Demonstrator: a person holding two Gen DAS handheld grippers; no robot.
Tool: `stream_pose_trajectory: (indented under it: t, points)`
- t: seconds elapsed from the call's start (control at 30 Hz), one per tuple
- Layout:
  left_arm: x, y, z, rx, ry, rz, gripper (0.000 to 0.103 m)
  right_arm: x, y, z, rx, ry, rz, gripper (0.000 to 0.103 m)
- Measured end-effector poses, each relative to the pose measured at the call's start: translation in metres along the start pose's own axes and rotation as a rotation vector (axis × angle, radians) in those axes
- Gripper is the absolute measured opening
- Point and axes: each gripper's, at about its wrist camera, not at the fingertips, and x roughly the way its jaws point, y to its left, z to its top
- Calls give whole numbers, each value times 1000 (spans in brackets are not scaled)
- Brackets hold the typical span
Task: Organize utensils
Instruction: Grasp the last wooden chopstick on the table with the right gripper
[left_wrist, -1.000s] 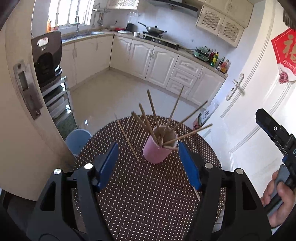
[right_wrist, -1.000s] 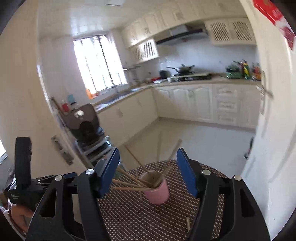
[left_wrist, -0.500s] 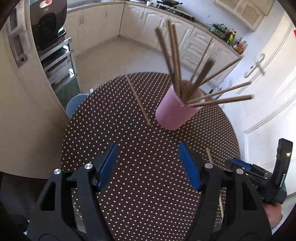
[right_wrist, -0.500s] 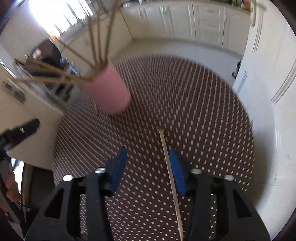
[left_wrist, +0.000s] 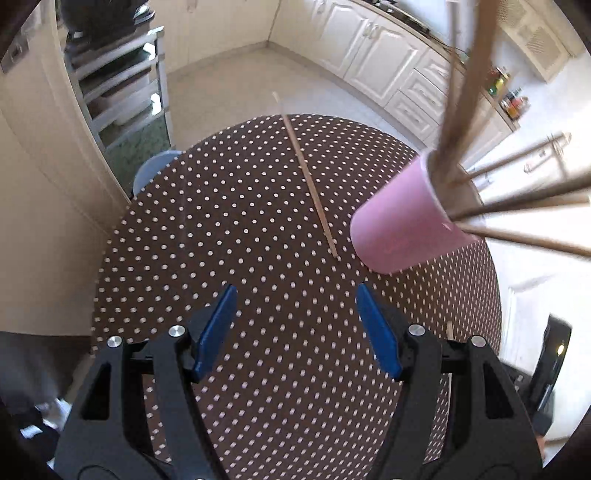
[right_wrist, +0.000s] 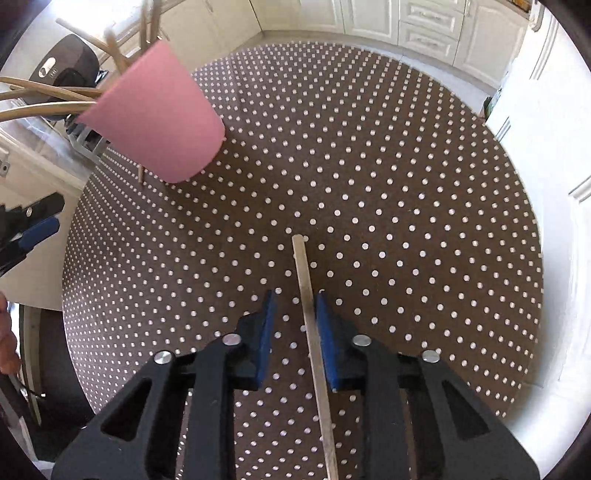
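Note:
A pink cup (left_wrist: 402, 229) (right_wrist: 155, 118) holding several wooden chopsticks (left_wrist: 517, 206) stands on the round brown dotted table (left_wrist: 221, 221). One loose chopstick (left_wrist: 310, 184) lies just left of the cup. My left gripper (left_wrist: 295, 291) hovers open over bare cloth in front of the cup, nothing between its fingers. Another loose chopstick (right_wrist: 308, 306) lies on the table near the right edge. My right gripper (right_wrist: 294, 295) points down over it with its jaws closing. The stick sits against the right pad, with a gap still showing at the left pad.
A blue stool (left_wrist: 155, 170) and a metal shelf rack (left_wrist: 122, 85) stand beyond the table's far left edge. White cabinets (left_wrist: 369, 48) line the far wall. A white door (right_wrist: 554, 110) is close to the table's right rim.
Both grippers have dropped toward the table and tipped downward. The right jaws have narrowed from wide to close around the loose chopstick. The left jaws kept their width.

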Motion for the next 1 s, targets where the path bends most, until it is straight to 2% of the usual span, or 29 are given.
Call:
stream_pose_trajectory:
  t: [0.1,0.37,0.7,0.83,1.0]
  points:
    - [14,3,9,-20,9,7,66,1,-5,6,11,0,36,6]
    - [36,12,54,-75,-13,3,58,-1,-10,40,3,-37,111,5]
    - [80,7,97,-31,25,51,54,9,-1,120,-14,-78,144,5]
    - [99,4,108,-18,51,72,43,12,-10,148,-4,-89,165,5]
    - [106,-6,121,4,35,104,41,22,-22,178,14,-76,187,5]
